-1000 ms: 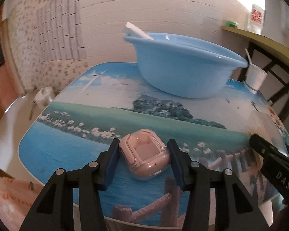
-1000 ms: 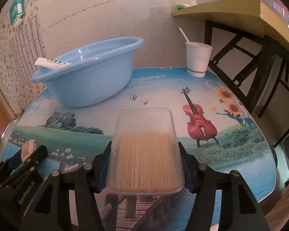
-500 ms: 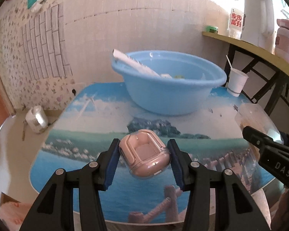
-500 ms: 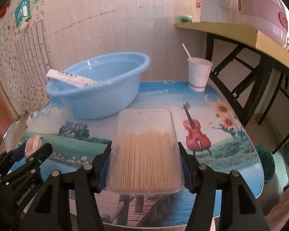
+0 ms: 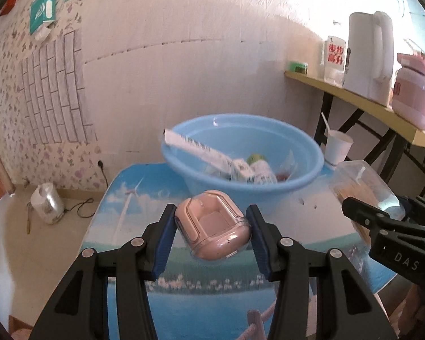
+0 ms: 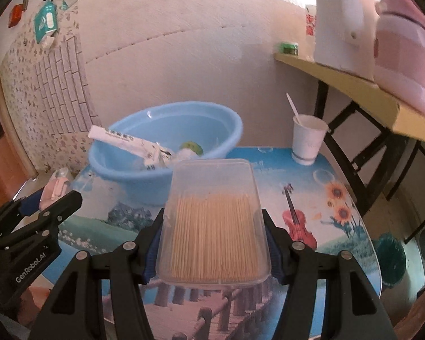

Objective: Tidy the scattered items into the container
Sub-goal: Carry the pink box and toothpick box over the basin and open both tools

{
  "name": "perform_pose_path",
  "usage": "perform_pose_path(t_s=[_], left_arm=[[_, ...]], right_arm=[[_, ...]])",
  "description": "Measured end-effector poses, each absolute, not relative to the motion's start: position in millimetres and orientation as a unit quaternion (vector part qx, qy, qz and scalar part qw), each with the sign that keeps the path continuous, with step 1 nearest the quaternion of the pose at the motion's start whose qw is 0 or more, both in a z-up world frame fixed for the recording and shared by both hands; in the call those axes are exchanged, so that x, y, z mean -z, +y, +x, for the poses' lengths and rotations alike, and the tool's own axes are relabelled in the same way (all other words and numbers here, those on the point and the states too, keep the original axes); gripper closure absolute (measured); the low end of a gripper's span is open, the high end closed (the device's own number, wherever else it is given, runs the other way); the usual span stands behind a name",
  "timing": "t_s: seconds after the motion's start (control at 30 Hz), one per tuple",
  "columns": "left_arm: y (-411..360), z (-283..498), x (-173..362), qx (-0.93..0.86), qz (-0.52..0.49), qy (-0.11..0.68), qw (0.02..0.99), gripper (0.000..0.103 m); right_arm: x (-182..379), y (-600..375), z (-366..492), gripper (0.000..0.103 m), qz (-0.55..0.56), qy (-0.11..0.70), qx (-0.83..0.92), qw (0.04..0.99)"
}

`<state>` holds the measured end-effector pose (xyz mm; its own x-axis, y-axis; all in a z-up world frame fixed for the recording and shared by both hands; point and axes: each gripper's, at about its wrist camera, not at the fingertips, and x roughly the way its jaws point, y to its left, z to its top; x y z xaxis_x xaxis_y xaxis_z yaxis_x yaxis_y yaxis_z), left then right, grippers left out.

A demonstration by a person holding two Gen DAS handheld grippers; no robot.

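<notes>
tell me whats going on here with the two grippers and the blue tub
A person is tidying a table with two handheld grippers. The left gripper clamps a pink earbud case; the right gripper clamps a clear box of toothpicks. Both are held above the table, short of the blue basin, which already holds several items.

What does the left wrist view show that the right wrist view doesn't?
Only the left wrist view shows the floor canister and the wall socket. Only the right wrist view shows the violin print and sunflowers on the table. Both show the basin, cup, left gripper shut on the pink case, and right gripper shut on the toothpick box.
</notes>
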<state>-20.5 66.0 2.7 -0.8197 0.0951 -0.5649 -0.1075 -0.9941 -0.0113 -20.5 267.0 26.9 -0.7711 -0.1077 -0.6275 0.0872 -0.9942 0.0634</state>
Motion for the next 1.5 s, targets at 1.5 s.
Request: perform_pose_path(t_s=[1.5], left_arm=[[38,-134,-15,-0.955,-0.291,-0.002,0.062,0.024]], right_arm=[[-37,227,-142,0.041,0.332,0.02,0.937,0.105]])
